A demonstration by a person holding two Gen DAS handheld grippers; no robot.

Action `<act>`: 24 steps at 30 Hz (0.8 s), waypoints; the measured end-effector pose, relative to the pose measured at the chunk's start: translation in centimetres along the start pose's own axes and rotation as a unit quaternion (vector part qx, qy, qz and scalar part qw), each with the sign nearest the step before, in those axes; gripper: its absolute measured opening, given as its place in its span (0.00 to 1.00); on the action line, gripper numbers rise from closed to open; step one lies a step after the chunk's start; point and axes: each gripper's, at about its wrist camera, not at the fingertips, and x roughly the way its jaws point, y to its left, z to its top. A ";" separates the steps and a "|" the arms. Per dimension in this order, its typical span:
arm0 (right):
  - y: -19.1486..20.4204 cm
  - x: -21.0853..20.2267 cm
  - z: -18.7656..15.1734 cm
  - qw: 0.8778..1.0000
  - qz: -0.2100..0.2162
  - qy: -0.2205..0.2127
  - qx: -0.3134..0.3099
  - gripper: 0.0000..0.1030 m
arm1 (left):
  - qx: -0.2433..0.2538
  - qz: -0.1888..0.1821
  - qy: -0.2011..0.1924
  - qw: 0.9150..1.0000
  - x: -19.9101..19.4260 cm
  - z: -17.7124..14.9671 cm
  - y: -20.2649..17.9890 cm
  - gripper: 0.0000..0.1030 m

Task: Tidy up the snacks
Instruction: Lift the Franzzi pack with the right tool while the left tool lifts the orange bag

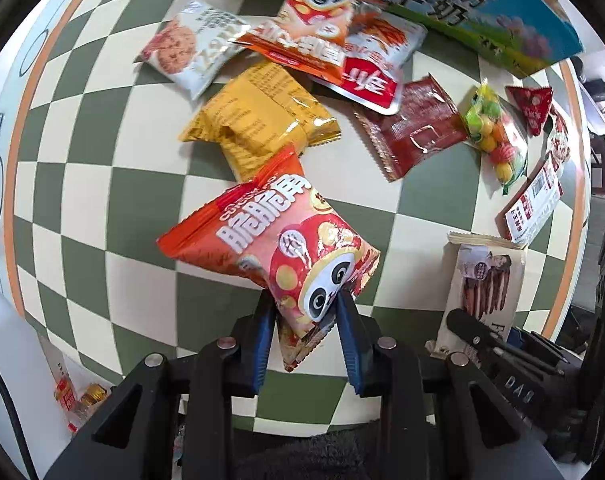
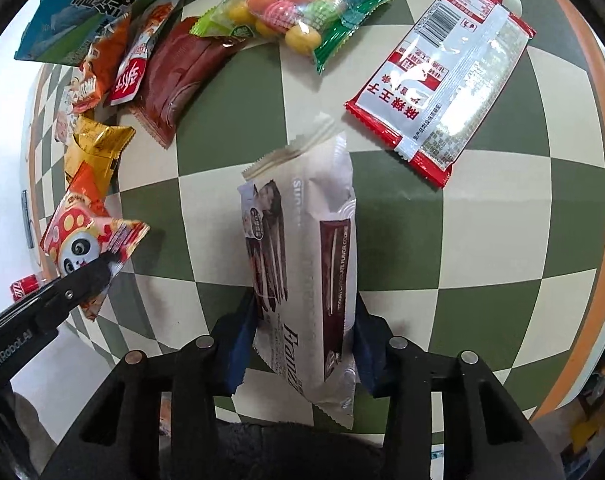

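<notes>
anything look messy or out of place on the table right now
Yes: several packets lie heaped on each other beside the milk carton, with the orange panda packet on top. The yellow packet is half folded. Nothing looks spilled or torn.

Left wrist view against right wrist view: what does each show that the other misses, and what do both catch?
Only the left wrist view shows the white biscuit packet printed with a round cookie.

Only the right wrist view shows the full printed back of the red-and-white wrapper.

Both show the left gripper shut on the orange panda snack bag, the right gripper shut on the white chocolate-stick cookie pack, the clear candy-ball bag and the green-and-cream checkered table.
</notes>
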 end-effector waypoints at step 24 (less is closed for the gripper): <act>3.5 -6.3 1.2 0.997 0.059 -0.050 -0.021 0.32 | 0.004 -0.046 -0.025 0.999 -4.6 1.4 2.2 0.18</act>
